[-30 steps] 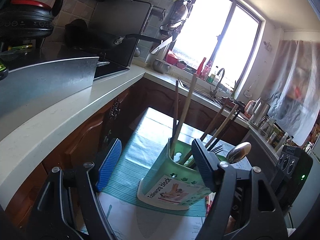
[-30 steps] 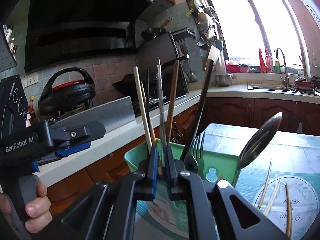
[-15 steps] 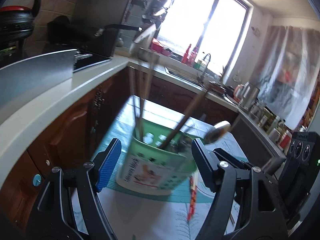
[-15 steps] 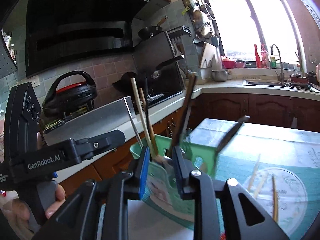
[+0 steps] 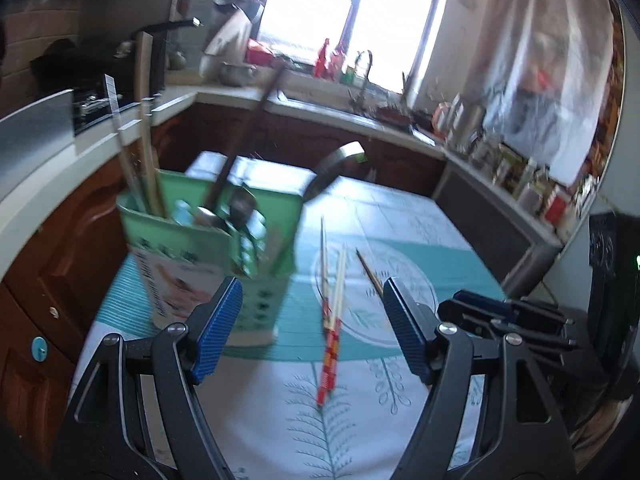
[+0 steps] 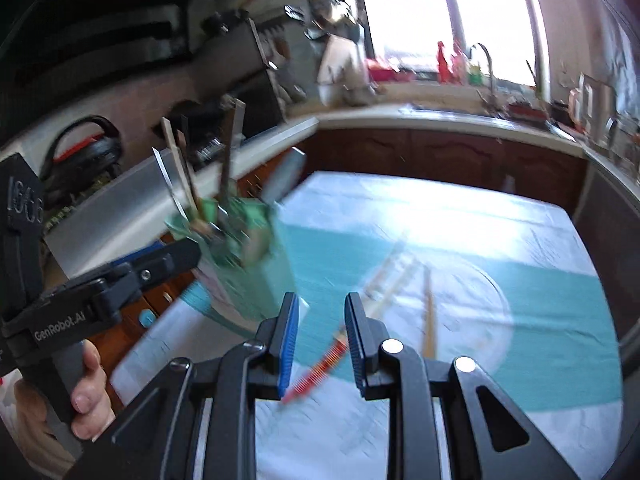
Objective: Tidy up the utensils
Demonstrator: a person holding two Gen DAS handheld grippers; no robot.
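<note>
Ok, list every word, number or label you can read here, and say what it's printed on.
"GenRobot.AI": on the left gripper, along its black arm, right wrist view.
Raised characters on the black block at that view's left edge: too unclear to read.
Label on the green utensil holder: too blurred to read.
Nothing else is readable.

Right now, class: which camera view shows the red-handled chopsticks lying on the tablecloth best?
The left wrist view. There the red-handled chopsticks lie nearly sharp and unobstructed on the tablecloth, visible along their whole length. In the right wrist view they are smeared by motion blur, and the right gripper hides part of them.
</note>
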